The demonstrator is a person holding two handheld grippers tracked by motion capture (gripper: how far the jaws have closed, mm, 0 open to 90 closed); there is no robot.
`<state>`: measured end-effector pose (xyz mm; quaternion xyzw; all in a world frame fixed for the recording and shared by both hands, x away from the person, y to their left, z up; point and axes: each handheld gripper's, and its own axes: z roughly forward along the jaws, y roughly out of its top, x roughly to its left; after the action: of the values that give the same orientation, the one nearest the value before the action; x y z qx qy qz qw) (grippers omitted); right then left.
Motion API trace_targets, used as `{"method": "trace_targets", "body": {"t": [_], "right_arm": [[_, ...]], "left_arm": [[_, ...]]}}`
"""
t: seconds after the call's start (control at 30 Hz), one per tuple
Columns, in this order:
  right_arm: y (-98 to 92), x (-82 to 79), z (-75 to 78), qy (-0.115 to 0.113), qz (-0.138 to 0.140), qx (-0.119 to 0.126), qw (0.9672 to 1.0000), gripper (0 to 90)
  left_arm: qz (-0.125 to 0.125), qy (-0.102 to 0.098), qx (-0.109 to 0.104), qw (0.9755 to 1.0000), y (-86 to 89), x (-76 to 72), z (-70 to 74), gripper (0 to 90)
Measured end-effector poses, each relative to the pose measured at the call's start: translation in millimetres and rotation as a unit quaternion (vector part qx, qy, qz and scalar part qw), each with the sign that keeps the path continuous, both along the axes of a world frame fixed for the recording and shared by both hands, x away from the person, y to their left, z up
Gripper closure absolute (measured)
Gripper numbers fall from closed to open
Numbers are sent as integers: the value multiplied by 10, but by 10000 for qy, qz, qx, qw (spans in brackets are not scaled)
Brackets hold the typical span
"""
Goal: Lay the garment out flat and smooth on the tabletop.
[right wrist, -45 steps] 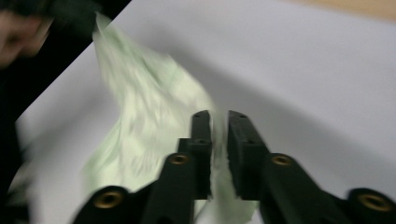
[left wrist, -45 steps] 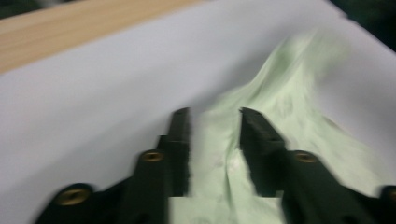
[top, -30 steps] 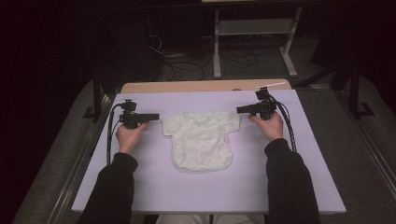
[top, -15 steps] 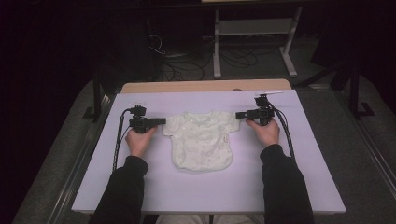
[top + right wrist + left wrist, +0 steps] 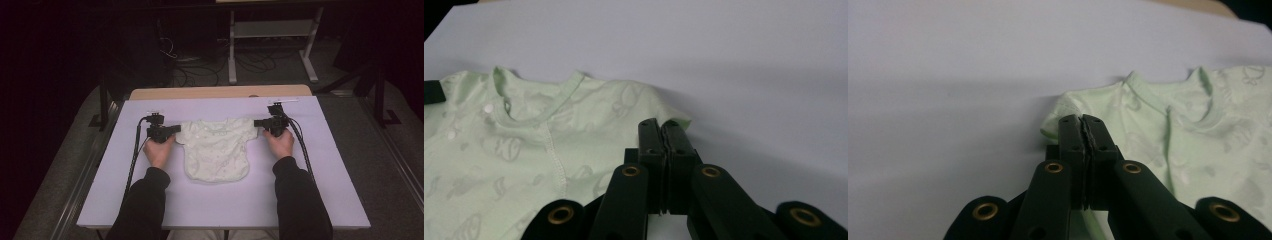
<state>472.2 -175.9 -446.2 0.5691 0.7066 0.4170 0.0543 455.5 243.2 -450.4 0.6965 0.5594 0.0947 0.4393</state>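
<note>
A: Left tool (image 5: 172,131)?
B: Pressed together over the left sleeve tip of the shirt (image 5: 216,149); seen closer, pinching that sleeve (image 5: 1058,116) at its hem.

A: And the shirt?
B: Lay flat, face up, mid-desk, collar to the far side, sleeves drawn outward.

A: Right tool (image 5: 259,123)?
B: Likewise shut, pinching the right sleeve (image 5: 669,120) at its end.

A: How far along?
B: Probably early. Spread and smoothed, both sleeves gripped; no fold yet made, so all folding left, by the look of it.

A: Room to move?
B: Plenty. Bare desk (image 5: 220,200) in front of the hem, wide margins left and right, a narrower strip behind the collar. Desk edges well apart from both tools; cables trailing back beside the forearms, clear of the cloth.
</note>
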Motion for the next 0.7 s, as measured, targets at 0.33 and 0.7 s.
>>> {"method": "trace_targets", "body": {"t": [0.33, 0.7], "right_arm": [[63, -35, 80, -434, -112, -131, 9989, 877], [82, -19, 19, -346, -214, -253, 9989, 882]], "left_arm": [[-28, -434, 108, 9990, 61, -6, 84, 881], [-28, -386, 216, 9990, 87, 37, -1, 872]]}}
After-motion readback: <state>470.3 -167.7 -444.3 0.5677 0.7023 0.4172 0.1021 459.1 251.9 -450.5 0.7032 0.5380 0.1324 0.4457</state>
